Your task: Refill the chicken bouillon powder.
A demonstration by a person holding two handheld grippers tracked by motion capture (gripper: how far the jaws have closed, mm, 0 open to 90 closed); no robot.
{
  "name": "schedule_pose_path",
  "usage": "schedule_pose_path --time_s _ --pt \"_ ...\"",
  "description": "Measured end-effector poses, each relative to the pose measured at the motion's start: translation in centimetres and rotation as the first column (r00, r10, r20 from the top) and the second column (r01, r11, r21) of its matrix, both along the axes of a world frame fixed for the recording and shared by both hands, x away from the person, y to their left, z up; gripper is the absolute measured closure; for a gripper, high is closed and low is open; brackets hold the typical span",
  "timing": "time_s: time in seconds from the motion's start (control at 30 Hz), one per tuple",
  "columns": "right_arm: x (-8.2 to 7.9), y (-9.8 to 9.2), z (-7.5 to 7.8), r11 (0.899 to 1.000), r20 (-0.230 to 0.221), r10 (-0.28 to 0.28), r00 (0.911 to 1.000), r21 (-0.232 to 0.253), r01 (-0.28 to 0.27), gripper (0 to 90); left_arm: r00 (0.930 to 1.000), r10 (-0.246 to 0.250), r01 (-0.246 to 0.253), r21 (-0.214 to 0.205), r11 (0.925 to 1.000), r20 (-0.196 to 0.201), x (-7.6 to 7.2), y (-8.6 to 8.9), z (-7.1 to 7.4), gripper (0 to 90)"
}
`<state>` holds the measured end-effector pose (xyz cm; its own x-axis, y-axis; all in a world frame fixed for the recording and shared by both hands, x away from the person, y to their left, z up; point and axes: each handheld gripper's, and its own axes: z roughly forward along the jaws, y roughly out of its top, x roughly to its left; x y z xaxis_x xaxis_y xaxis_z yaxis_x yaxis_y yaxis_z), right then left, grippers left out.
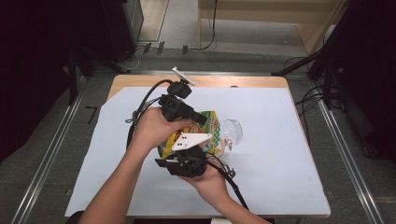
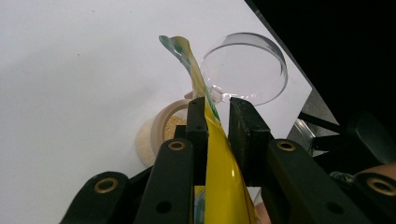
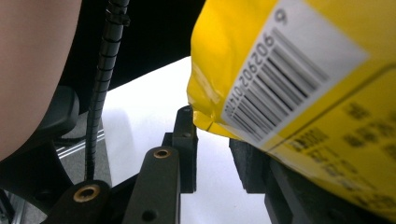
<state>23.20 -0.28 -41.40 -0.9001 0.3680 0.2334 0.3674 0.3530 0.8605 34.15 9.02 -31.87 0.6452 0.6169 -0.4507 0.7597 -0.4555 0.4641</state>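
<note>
A yellow snack bag [image 1: 213, 127] with green print is held up over the middle of the table between both grippers. My left gripper [image 1: 204, 120] reaches in from the upper left and is shut on the bag's thin top edge [image 2: 223, 177]; a strip of that edge sticks out past the tips of the left gripper [image 2: 217, 111]. My right gripper [image 1: 198, 151], with a grey plate on top, comes up from below. In the right gripper view the bag's barcoded lower corner [image 3: 289, 70] sits at the tips of the right gripper [image 3: 212, 133] and hides the right jaw.
A clear round cup [image 1: 232, 131] [image 2: 245, 67] lies on the white sheet [image 1: 271, 177] just right of the bag. A small tan bowl [image 2: 158, 134] of brown grains stands under the bag's top. Wooden table edges border the sheet; metal rails run on the floor at both sides.
</note>
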Motion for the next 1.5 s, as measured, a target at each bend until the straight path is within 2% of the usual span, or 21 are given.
schedule_pose_path --time_s 0.2,0.37,0.63,0.97,1.5 --pt "0.0 0.0 0.1 1.000 -0.003 0.004 1.0000 -0.003 -0.004 73.3 1.0000 0.007 -0.007 -0.004 1.0000 -0.004 0.1 0.1 0.0 78.5" --pt "0.0 0.0 0.3 1.000 0.012 0.008 0.9999 -0.014 -0.008 73.2 0.9999 0.010 -0.010 -0.017 0.9998 -0.003 0.1 0.4 0.1 78.3" --pt "0.0 0.0 0.1 1.000 0.018 0.009 0.9998 -0.019 -0.009 74.8 1.0000 0.003 -0.003 0.004 1.0000 0.001 -0.1 0.1 0.0 78.2" --pt "-0.2 -0.1 -0.1 1.000 0.028 0.005 0.9996 0.002 -0.005 75.0 0.9997 -0.009 0.008 0.021 0.9997 0.021 -0.7 -0.4 0.4 78.8" --pt "-0.3 -0.1 -0.6 1.000 0.040 0.006 0.9992 0.001 -0.006 74.5 0.9997 -0.024 0.024 0.024 0.9994 0.011 -1.1 -0.6 0.4 79.6"
